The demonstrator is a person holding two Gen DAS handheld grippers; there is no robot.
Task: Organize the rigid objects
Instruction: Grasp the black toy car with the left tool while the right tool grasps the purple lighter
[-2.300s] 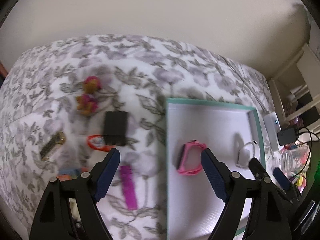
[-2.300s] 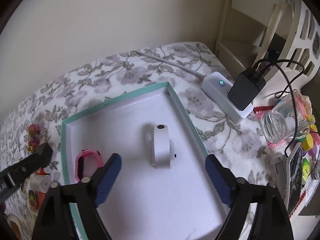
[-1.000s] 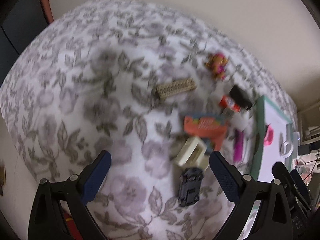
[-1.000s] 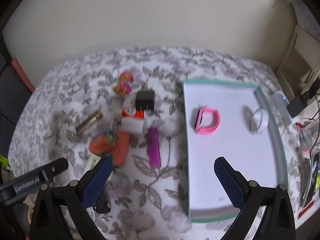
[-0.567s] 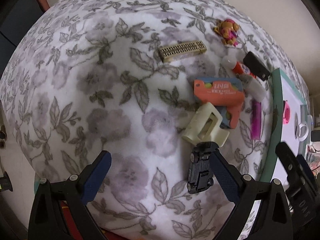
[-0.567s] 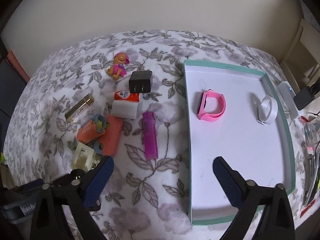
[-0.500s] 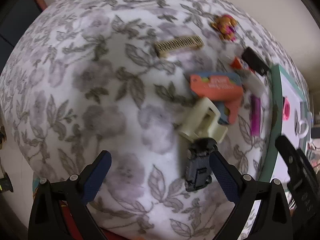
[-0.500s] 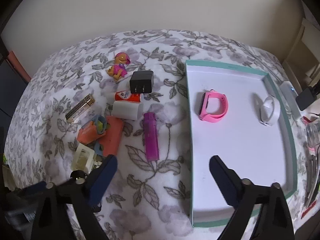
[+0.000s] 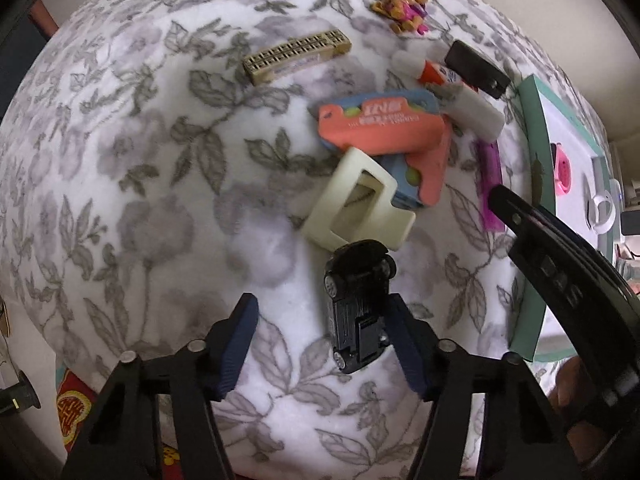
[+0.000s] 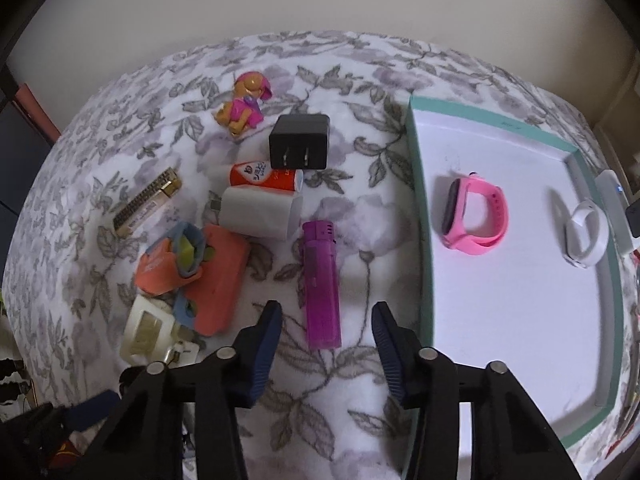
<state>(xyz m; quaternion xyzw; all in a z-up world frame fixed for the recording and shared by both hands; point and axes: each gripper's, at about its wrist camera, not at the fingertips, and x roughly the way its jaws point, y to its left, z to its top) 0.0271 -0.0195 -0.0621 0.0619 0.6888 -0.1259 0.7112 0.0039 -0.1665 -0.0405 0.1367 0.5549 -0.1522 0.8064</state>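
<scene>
My left gripper points down at the flowered bedspread, jaws closing around a black toy car. The car lies close against the right finger; the left finger stands well clear of it. My right gripper hangs over the near end of a purple lighter, jaws closing, with a gap on both sides. A white tray with a teal rim lies to the right and holds a pink watch and a white band.
A cream clip, an orange toy, a white tube, a glue stick, a black plug, a beige comb-like bar and a pup figurine crowd the spread. The bed edge runs near the left gripper.
Both grippers have sunk toward the bedspread and their jaws have narrowed. The left now straddles the black car; the right has come down over the purple lighter's near end.
</scene>
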